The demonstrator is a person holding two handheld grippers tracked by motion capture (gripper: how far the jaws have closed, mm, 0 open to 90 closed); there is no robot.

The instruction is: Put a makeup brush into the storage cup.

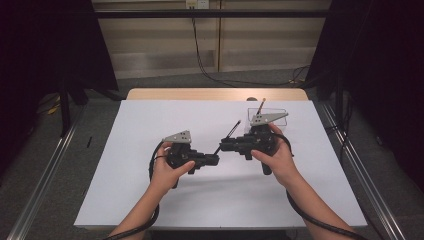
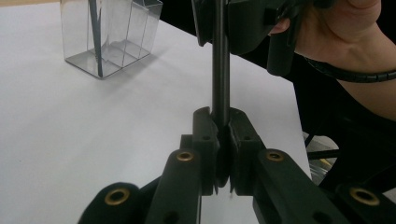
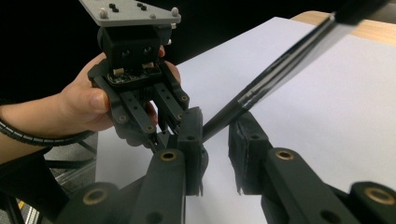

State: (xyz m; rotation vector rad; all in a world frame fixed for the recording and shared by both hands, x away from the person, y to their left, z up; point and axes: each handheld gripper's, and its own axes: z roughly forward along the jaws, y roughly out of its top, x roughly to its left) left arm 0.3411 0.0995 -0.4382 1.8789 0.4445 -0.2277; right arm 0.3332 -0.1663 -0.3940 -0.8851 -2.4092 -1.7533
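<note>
**Rod mid-handover, right tool not seated yet**

The thin black rod [image 2: 220, 60] sits above the white bench [image 1: 150, 195], well in front of the clear box [image 2: 109, 39] that stands at the far right of the sheet. It spans the gap between the two tools.

Left tool [image 2: 221, 140]: clenched on the rod's lower end, pads tight either side, rod running straight up out of them.

Right tool [image 3: 217, 140]: rod lies between its jaws, touching the left pad, with a visible gap to the right pad [image 3: 245, 140]. So not grasping yet, by my read; jaws stand apart around it.

The clear box holds another thin dark stick [image 2: 95, 37], leaning inside.

Risks from here:
- If the left tool lets go before the right one closes fully, the rod drops onto the bench and could roll away from the box.
- Rod crosses the right jaws at a slant, so closing may pinch it off-centre and twist it.
- Both clamped while hands pull apart: bending or slip.
</note>
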